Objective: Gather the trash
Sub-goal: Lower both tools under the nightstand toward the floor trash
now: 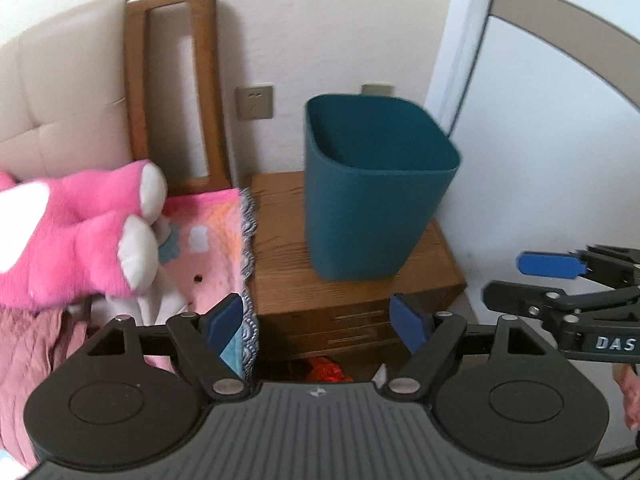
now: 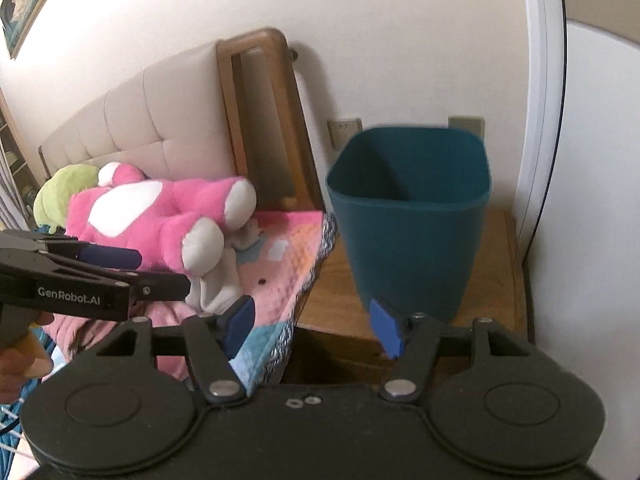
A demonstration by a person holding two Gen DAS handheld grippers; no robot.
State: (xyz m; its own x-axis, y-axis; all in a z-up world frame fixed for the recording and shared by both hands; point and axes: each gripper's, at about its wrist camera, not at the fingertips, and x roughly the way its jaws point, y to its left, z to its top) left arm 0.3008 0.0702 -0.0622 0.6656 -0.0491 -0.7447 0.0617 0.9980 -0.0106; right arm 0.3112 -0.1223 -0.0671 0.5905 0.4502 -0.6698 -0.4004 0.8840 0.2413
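Left gripper (image 1: 320,322): jaws spread wide, blue pads apart, nothing between them.
Right gripper (image 2: 314,326): jaws also well apart, empty; the bin's lower wall shows just past its right pad.
Bin (image 1: 372,200): dark teal, upright, mouth open; straight ahead of both grippers, a little to the right of centre in each wrist view. Inside looks bare as far as I can see.
Nightstand (image 1: 280,264): wooden, with drawers; the bin stands on its top, toward the right-hand side.
Trash (image 1: 326,370): a red-orange crinkled scrap low down, just beyond the left gripper's body, below the nightstand's drawers. Partly hidden; what it is I cannot tell.
Pink plush toy (image 2: 160,216): lies on the bed, ahead and left of both grippers.
Blanket (image 2: 280,272): pink patterned, edge hanging beside the nightstand.
Headboard (image 2: 136,120): padded beige, behind the toy.
Grippers to each other: side by side, apart, each showing at the edge of the other's view.
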